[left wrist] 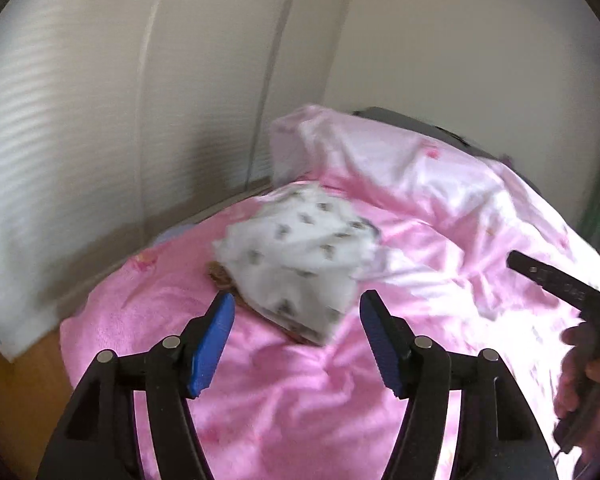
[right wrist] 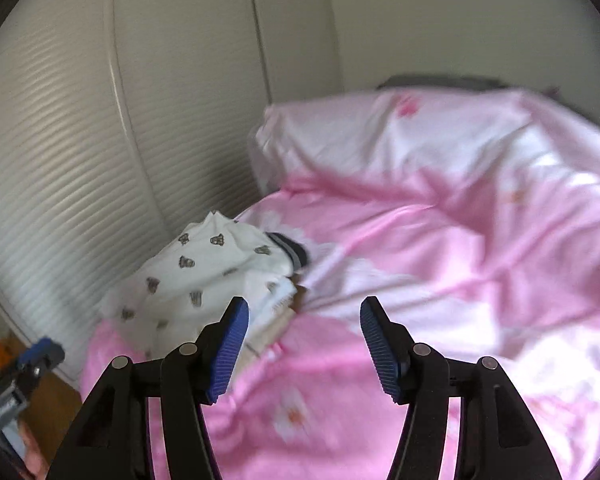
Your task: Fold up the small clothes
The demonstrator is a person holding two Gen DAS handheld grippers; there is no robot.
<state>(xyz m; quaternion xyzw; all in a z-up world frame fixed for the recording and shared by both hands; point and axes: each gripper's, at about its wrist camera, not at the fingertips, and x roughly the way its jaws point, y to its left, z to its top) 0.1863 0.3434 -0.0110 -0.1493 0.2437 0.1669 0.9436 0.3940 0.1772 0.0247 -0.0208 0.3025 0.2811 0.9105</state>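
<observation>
A small white garment with a bear print [left wrist: 296, 256] lies bunched on the pink bedcover [left wrist: 284, 392], with something brown showing under its near edge. My left gripper [left wrist: 296, 308] is open and empty just short of its near edge. In the right wrist view the garment [right wrist: 204, 276] lies at the left, with a dark striped cuff [right wrist: 290, 248] at its far side. My right gripper [right wrist: 302, 312] is open and empty over the cover, its left finger at the garment's right edge. The right gripper also shows at the right edge of the left wrist view [left wrist: 556, 280], held by a hand.
The pink flowered bedcover [right wrist: 440, 280] is rumpled, with a pale pink pillow [right wrist: 380, 136] at the back. White slatted wardrobe doors [right wrist: 80, 160] stand close on the left. A wooden floor [left wrist: 16, 400] shows at the lower left, beside the bed.
</observation>
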